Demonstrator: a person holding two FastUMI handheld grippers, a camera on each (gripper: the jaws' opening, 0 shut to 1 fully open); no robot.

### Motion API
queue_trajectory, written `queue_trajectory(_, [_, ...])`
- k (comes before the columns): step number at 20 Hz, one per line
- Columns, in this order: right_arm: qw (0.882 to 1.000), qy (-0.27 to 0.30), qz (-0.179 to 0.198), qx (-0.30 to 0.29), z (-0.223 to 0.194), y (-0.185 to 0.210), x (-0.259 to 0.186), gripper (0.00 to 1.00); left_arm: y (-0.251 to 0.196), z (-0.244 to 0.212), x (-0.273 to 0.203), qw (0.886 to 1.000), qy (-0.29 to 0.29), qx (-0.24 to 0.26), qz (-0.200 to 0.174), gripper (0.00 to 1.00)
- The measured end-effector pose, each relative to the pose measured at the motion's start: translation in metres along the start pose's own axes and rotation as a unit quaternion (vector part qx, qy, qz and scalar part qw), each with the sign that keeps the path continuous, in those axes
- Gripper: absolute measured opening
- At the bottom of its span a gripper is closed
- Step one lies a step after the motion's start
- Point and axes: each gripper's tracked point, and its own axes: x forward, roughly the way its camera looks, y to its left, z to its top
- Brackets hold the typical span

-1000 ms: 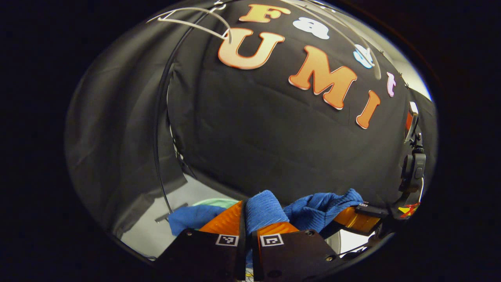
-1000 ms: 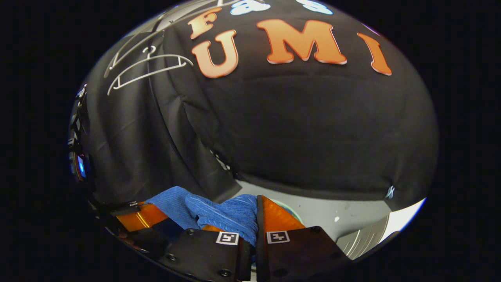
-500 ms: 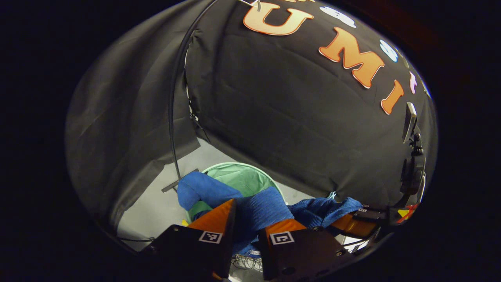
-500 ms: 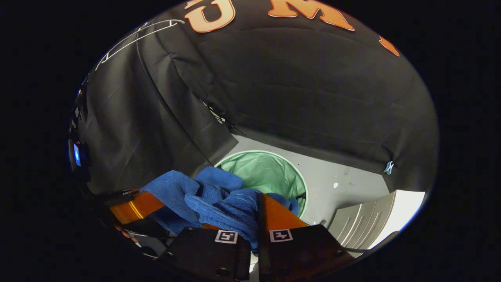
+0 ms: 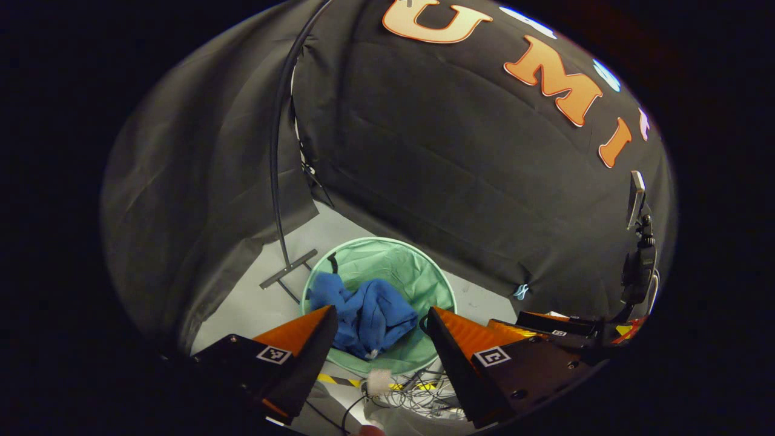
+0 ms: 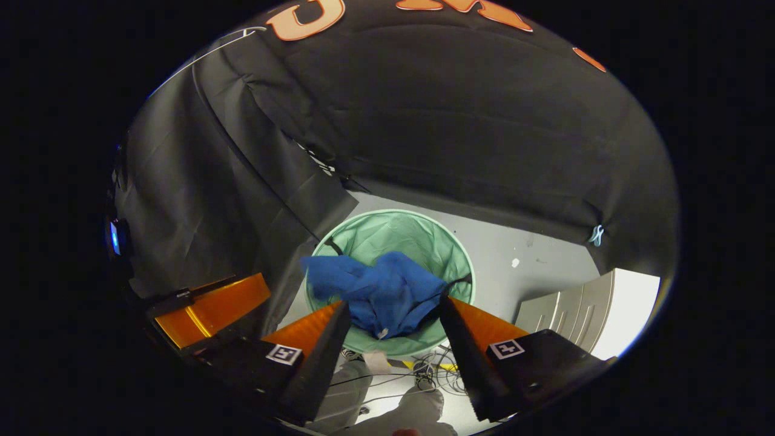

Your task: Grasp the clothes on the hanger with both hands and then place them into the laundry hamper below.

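Note:
A crumpled blue knit garment (image 5: 370,313) (image 6: 381,290) lies inside the round pale-green laundry hamper (image 5: 424,284) (image 6: 418,233) on the floor below. My left gripper (image 5: 380,315) hangs above the hamper with its fingers spread wide apart and nothing between them. My right gripper (image 6: 393,306) is likewise open and empty above the hamper. In the left gripper view, the right gripper (image 5: 548,324) shows at the lower right. In the right gripper view, the left gripper (image 6: 209,306) shows at the lower left.
A thin black stand pole (image 5: 275,181) with a flat foot (image 5: 289,267) rises left of the hamper. Loose cables (image 5: 418,393) lie on the grey floor near the hamper. A pale slatted panel (image 6: 575,309) stands at the right.
Both grippers opened and let go of the blue garment, which dropped into the green hamper. Both views tilted further downward toward the floor.

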Motion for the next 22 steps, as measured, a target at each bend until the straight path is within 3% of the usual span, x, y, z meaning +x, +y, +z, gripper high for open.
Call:
queue_trajectory(1, [1.0,-0.004,-0.003,0.008,-0.002,0.0,0.0,0.97,0.004,0.002,0.001,1.0,-0.004,0.008,-0.002,0.95])
queue_trajectory(2, [1.0,-0.009,-0.006,0.015,0.001,0.002,-0.001,0.87,0.006,0.005,0.003,1.0,-0.008,0.015,-0.003,0.94])
queue_trajectory(3, [1.0,-0.014,-0.011,0.022,0.006,0.005,-0.004,0.97,0.005,0.006,0.004,1.0,-0.011,0.021,-0.01,0.94])
queue_trajectory(8, [0.996,-0.064,-0.032,0.052,0.027,0.035,-0.032,0.97,-0.004,0.015,-0.005,0.997,-0.021,0.036,-0.062,0.94])
queue_trajectory(9, [0.994,-0.086,-0.035,0.055,0.037,0.039,-0.04,0.87,-0.005,0.019,-0.005,0.996,-0.03,0.048,-0.069,0.89])
queue_trajectory(10, [0.992,-0.105,-0.036,0.057,0.043,0.04,-0.046,0.97,-0.004,0.027,-0.006,0.995,-0.044,0.059,-0.073,0.89])
queue_trajectory(11, [0.99,-0.128,-0.036,0.054,0.052,0.042,-0.052,0.97,-0.004,0.034,-0.007,0.994,-0.057,0.061,-0.073,0.94])
queue_trajectory(13, [0.986,-0.164,-0.024,0.028,0.065,0.049,-0.068,0.97,-0.006,0.047,-0.012,0.993,-0.087,0.05,-0.064,0.89])
queue_trajectory(14, [0.984,-0.175,-0.017,0.013,0.067,0.05,-0.075,0.87,-0.008,0.053,-0.016,0.992,-0.102,0.043,-0.059,0.94])
queue_trajectory(15, [0.982,-0.188,-0.012,-0.002,0.071,0.051,-0.09,0.97,-0.01,0.06,-0.022,0.991,-0.116,0.037,-0.052,0.94])
queue_trajectory(17, [0.975,-0.22,0.001,-0.014,0.081,0.053,-0.119,0.97,-0.017,0.072,-0.045,0.987,-0.151,0.037,-0.051,0.89])
queue_trajectory(18, [0.971,-0.236,0.008,-0.015,0.085,0.055,-0.135,0.97,-0.023,0.084,-0.062,0.982,-0.179,0.04,-0.049,0.94])
queue_trajectory(22, [0.949,-0.312,0.033,-0.027,0.103,0.039,-0.22,0.96,-0.035,0.117,-0.131,0.957,-0.285,0.046,-0.004,0.94])
